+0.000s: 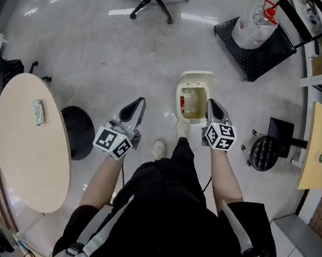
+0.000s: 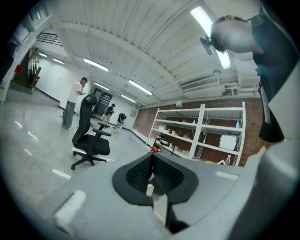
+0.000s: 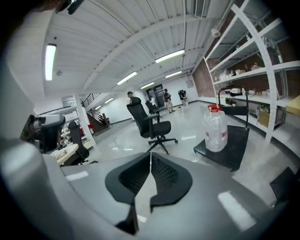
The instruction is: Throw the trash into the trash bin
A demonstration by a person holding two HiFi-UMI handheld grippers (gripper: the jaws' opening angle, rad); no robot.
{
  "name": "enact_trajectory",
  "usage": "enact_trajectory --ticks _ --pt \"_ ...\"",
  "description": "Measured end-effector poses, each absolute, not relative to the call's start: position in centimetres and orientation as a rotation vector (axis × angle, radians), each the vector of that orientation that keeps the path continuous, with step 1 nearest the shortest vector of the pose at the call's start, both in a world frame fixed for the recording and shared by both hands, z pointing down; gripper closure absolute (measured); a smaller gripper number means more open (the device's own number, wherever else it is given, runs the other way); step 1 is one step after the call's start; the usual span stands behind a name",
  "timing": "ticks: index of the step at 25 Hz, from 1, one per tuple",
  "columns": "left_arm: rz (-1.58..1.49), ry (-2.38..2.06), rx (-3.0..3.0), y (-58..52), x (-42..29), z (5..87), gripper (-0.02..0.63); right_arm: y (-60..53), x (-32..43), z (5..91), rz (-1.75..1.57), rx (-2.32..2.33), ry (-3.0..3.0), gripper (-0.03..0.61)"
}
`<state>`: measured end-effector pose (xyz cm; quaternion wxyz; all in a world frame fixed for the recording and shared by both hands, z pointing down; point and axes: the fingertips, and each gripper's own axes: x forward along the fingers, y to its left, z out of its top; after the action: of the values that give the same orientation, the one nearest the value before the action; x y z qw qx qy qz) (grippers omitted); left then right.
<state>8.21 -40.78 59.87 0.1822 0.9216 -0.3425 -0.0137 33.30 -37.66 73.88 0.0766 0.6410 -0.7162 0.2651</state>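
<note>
Bin (image 1: 188, 121) stands open on the floor. Trash (image 1: 182, 104), a red bit, seems to lie inside the bin, but it's too small to be sure. Right hand-held gripper (image 1: 211, 102) is just beside the bin's right rim, clenched, nothing held. Left hand-held gripper (image 1: 141, 101) is left of the bin and apart from it, also clenched and empty. Worktop (image 1: 24, 155) is well left of the bin.

Fingers (image 3: 166, 176) of the right gripper (image 3: 150, 159) meet, empty, with an office chair (image 3: 151, 123) and water jug (image 3: 215, 129) beyond.
</note>
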Motion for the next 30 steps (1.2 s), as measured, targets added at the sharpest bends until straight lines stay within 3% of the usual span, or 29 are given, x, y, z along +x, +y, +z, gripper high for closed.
enact_trajectory --ticks 6,18,30 --pt "-0.151 -0.996 2.646 -40.6 5.6 55.6 0.614 -37.1 32.8 65.8 0.657 2.034 -2.258 0.572" --pt "-0.197 -0.968 2.766 -37.9 3.3 52.1 0.614 -31.2 28.7 58.4 0.483 2.088 -2.381 0.574" --pt "-0.269 -0.948 2.897 -37.7 7.5 47.6 0.614 -26.8 35.1 50.7 0.296 2.184 -2.381 0.572"
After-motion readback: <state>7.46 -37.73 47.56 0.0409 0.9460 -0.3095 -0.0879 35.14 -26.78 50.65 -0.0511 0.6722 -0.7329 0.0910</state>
